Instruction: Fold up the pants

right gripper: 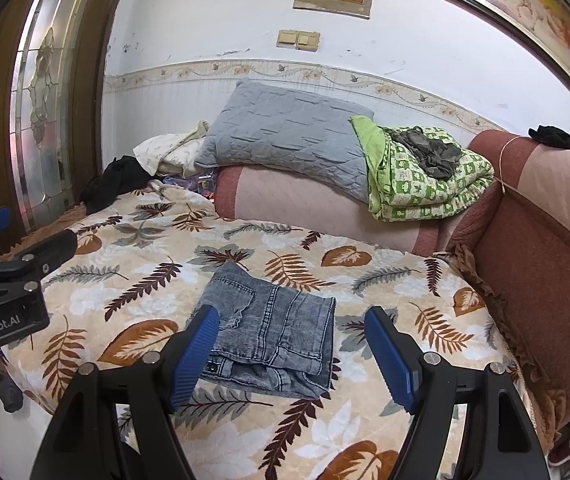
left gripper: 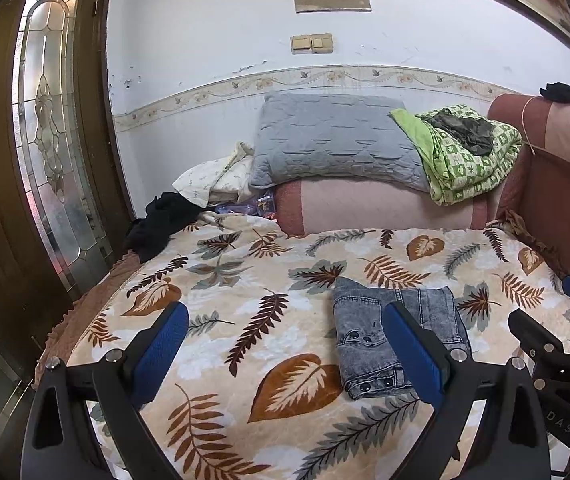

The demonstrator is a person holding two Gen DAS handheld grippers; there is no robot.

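Note:
A pair of grey-blue jeans (left gripper: 361, 320) (right gripper: 277, 320) lies folded into a small flat packet on the leaf-patterned blanket (left gripper: 245, 280) (right gripper: 145, 280). My left gripper (left gripper: 285, 344) is open just above the blanket, with the packet beside and partly behind its right finger. My right gripper (right gripper: 293, 360) is open too, and the near edge of the jeans lies between its blue pads (right gripper: 389, 360) without touching them. Each gripper shows at the edge of the other's view: the right gripper (left gripper: 557, 312) and the left gripper (right gripper: 21, 236). Neither holds anything.
Behind the blanket a grey pillow (left gripper: 333, 140) and a folded green quilt (left gripper: 465, 160) rest on a pink bolster. A black garment (left gripper: 161, 224) lies at the far left corner. A red-brown padded backrest (right gripper: 545, 260) runs along the right, and a wooden glass door (left gripper: 45, 140) stands left.

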